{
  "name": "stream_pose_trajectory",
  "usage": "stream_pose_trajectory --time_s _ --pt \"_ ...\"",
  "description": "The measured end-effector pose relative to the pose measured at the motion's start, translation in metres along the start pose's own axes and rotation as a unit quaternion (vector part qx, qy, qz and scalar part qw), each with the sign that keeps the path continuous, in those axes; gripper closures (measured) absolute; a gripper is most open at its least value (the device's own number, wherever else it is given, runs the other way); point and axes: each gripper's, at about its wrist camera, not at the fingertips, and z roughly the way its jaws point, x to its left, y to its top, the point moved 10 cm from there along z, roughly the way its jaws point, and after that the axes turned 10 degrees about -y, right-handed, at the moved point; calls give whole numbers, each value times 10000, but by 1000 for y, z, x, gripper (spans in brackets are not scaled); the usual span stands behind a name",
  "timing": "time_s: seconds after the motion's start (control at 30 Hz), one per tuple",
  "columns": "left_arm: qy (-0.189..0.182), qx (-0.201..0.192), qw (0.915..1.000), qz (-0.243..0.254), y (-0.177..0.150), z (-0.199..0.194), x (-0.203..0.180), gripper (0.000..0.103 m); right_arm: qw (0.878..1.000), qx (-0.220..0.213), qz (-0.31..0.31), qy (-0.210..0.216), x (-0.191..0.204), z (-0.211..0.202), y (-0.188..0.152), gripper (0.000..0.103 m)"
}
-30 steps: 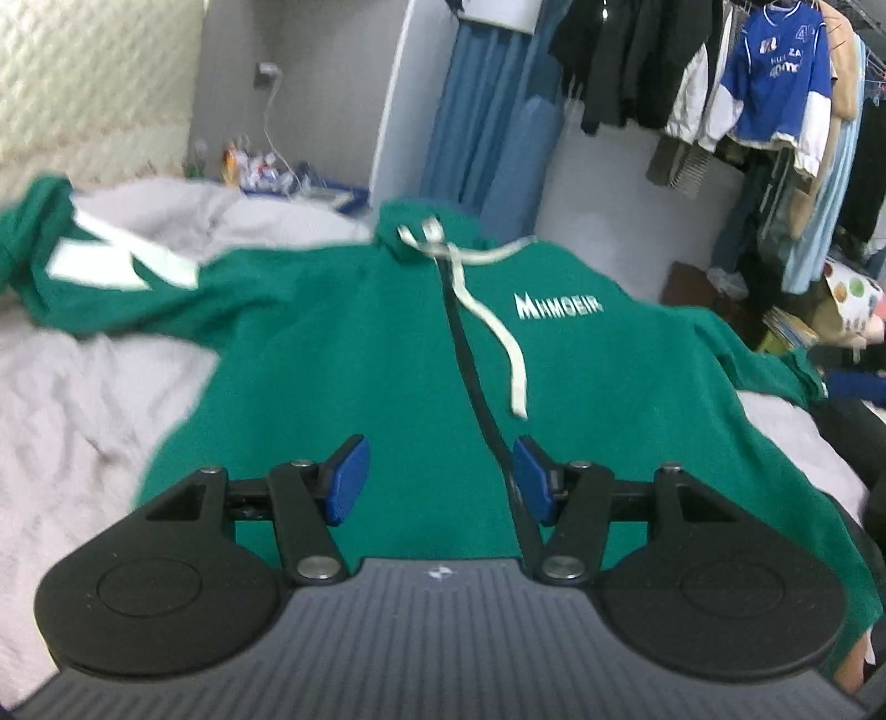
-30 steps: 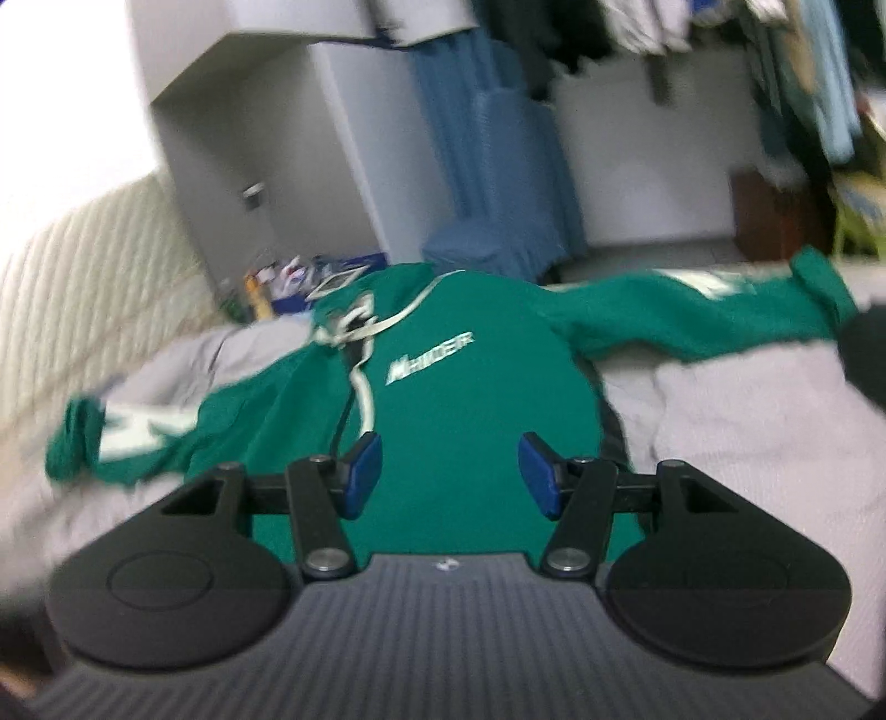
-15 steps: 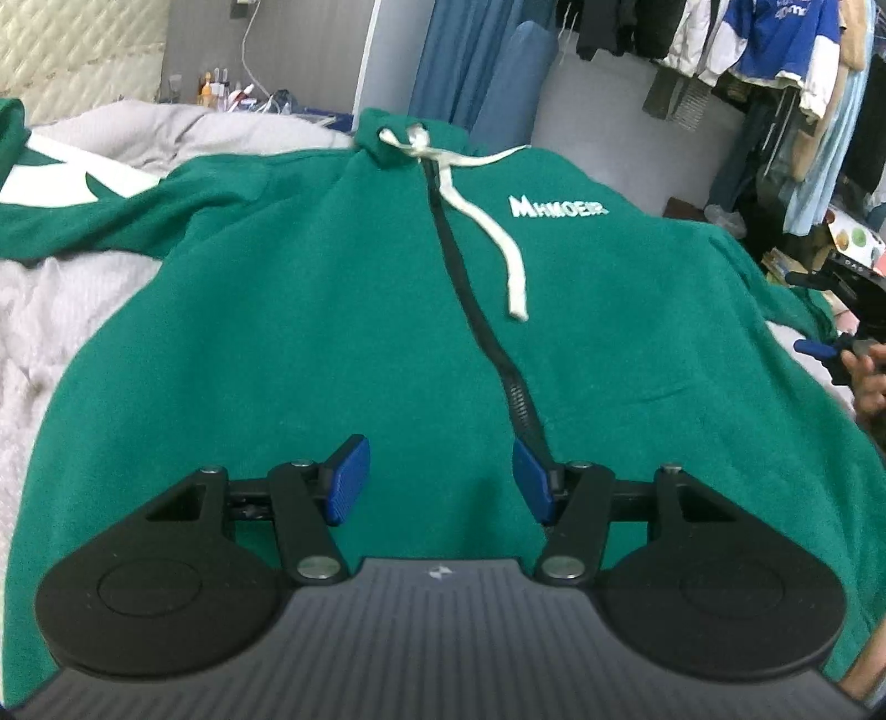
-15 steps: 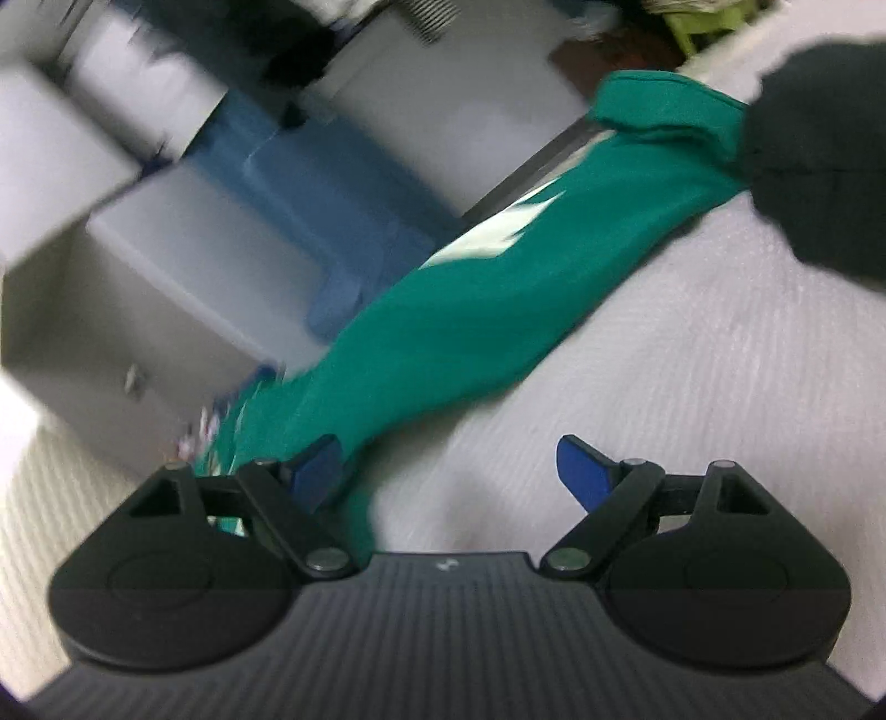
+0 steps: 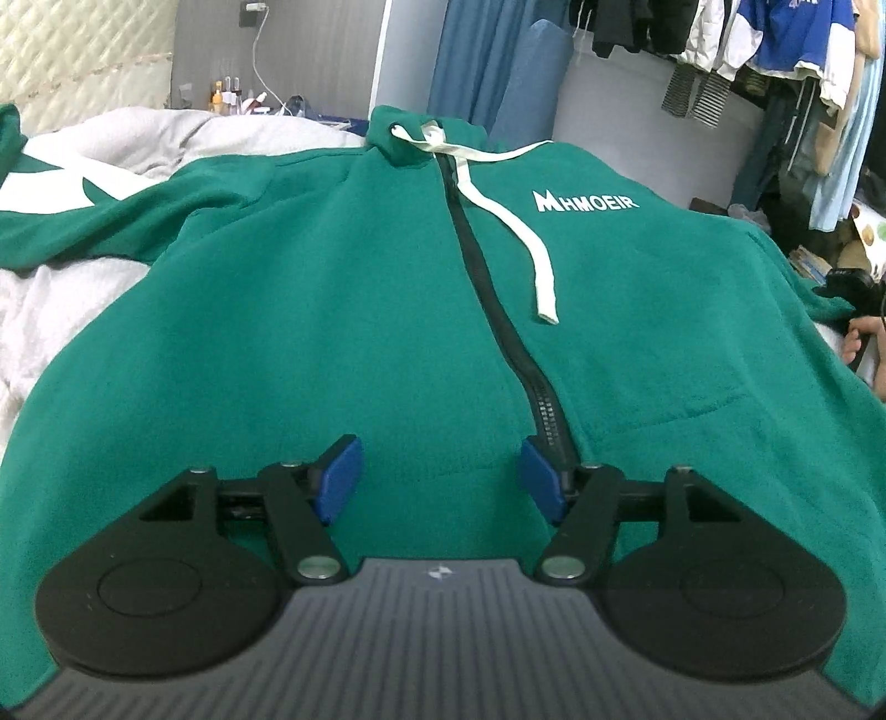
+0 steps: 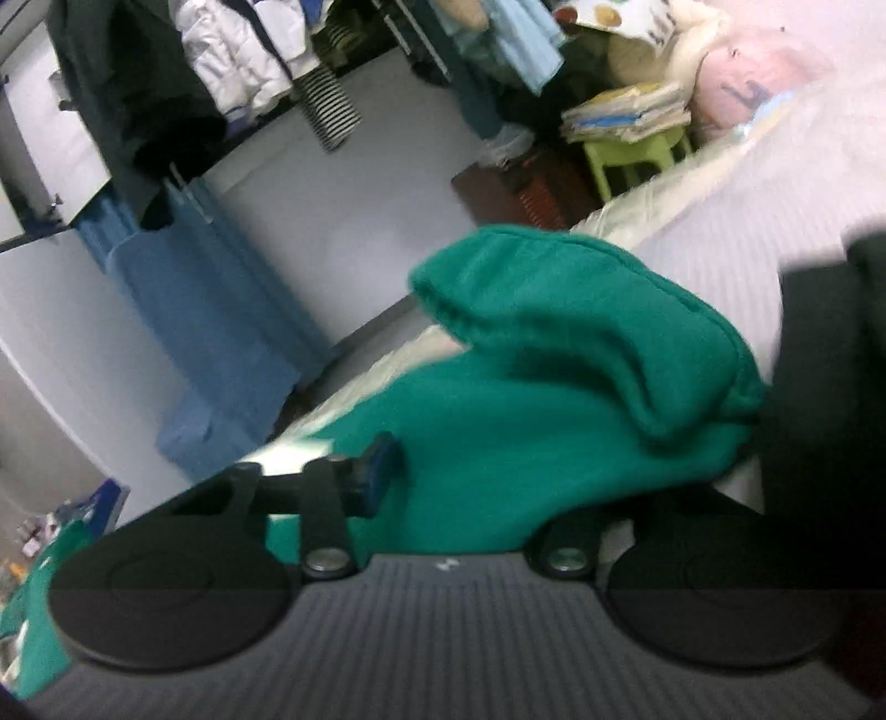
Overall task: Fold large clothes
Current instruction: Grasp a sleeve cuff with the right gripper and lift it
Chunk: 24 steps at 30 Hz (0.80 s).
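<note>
A green zip hoodie (image 5: pixel 332 304) lies face up on the bed, with a white drawstring (image 5: pixel 531 243) and a black zipper (image 5: pixel 487 277). My left gripper (image 5: pixel 437 479) hovers over its lower front, just left of the zipper; its jaws are opening and hold nothing. In the right wrist view the hoodie's sleeve end and cuff (image 6: pixel 554 310) lie across my right gripper (image 6: pixel 459 476). Its jaws are closing with the sleeve cloth between them. One blue pad (image 6: pixel 376 471) touches the cloth. The other finger is hidden under it.
A pale quilted bed cover (image 5: pixel 66 299) lies under the hoodie. The other sleeve (image 5: pixel 55 221) stretches left. A person's hand (image 5: pixel 864 338) shows at the right edge. A dark garment (image 6: pixel 830 360) lies beside the cuff. Hanging clothes (image 5: pixel 775 44), a green stool (image 6: pixel 631 155) and stacked books (image 6: pixel 626 111) stand beyond the bed.
My left gripper sank closer to the hoodie's front and its jaws widened. My right gripper swung right along the sleeve to the cuff, rolled, and narrowed around the cloth.
</note>
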Motion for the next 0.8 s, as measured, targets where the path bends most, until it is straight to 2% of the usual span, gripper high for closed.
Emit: stream_pose_trajectory --time_s 0.2,0.3,0.37,0.5,0.57,0.67,0.8 --pt "17 -35 9999 -160 4 5 5 34 9968 -565 96 -549 -29 16 55 64" --pt "54 -55 9998 -179 4 5 6 34 9965 -499 280 -615 -49 27 65 86" --pt "80 -54 9998 -178 4 6 6 34 9967 -522 212 -580 -51 25 64 91" --pt "165 -67 9997 -157 9 5 7 34 9970 -681 17 -369 -29 10 70 95" --pt "206 -130 9996 -138 13 0 8 34 9965 -807 -140 -195 -8 1 84 95" --pt "271 -200 9993 -150 20 -11 11 34 9937 -1030 -426 99 23 -31 101 95" --pt "282 -359 9985 -309 26 -35 18 34 9843 -1329 -988 605 85 -87 118 95"
